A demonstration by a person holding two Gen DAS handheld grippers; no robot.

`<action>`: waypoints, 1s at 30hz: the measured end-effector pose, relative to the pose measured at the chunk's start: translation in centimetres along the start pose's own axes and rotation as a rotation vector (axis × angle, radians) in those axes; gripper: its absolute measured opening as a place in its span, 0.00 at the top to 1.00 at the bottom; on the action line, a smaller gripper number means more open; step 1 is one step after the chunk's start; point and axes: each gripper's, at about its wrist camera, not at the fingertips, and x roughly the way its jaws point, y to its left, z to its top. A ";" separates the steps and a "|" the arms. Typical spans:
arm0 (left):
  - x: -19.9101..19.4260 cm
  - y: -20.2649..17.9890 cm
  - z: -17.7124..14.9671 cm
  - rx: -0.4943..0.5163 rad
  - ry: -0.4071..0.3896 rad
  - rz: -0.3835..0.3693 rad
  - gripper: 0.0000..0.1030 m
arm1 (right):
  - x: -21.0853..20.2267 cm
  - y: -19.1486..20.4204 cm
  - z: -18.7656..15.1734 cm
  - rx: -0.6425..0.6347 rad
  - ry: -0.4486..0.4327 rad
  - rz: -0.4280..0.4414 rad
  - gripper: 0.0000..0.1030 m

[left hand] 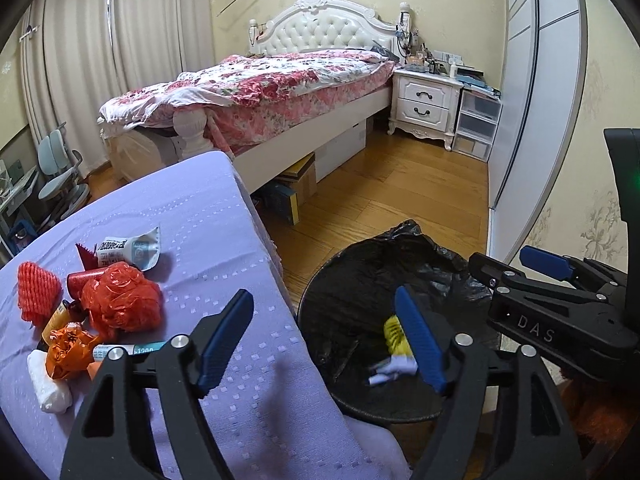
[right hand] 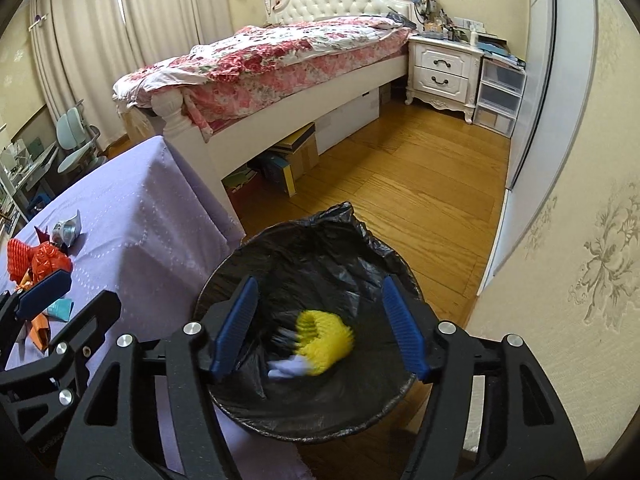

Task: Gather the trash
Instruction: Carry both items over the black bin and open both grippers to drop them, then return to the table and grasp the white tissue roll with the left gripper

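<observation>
A black-lined trash bin [right hand: 320, 434] stands on the floor beside the purple-covered table [left hand: 248, 360]. My right gripper [right hand: 320, 284] hangs open over the bin with nothing between its pads. Below it a yellow foam net [right hand: 326, 336] and a white scrap [right hand: 286, 368] are blurred inside the liner. My left gripper [left hand: 322, 300] is open and empty, straddling the table edge and the bin [left hand: 380, 416]. On the table's left lie a red foam net [left hand: 38, 292], a red plastic bag [left hand: 120, 300], a white wrapper [left hand: 128, 250], an orange wrapper [left hand: 66, 350] and a white tissue wad [left hand: 48, 384].
A bed [right hand: 280, 52] with a floral quilt stands behind, boxes [right hand: 296, 152] under it. A white nightstand [right hand: 444, 68] and plastic drawers [right hand: 500, 96] sit at the back right by a sliding wardrobe [right hand: 536, 80]. Wood floor [right hand: 420, 184] lies beyond the bin.
</observation>
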 end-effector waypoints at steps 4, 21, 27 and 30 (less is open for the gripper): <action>-0.3 0.0 -0.2 -0.015 0.004 0.009 0.25 | -0.3 -0.4 -0.1 0.008 -0.007 -0.010 0.33; -3.4 3.7 -1.1 -0.066 -0.008 0.117 0.22 | -3.0 2.3 -1.0 -0.014 -0.030 0.045 0.32; -5.0 7.2 -2.7 -0.121 -0.002 0.197 0.22 | -3.6 5.8 -2.0 -0.071 -0.015 0.097 0.32; -5.9 9.2 -3.5 -0.154 0.001 0.234 0.22 | -3.8 7.9 -2.6 -0.104 -0.009 0.124 0.32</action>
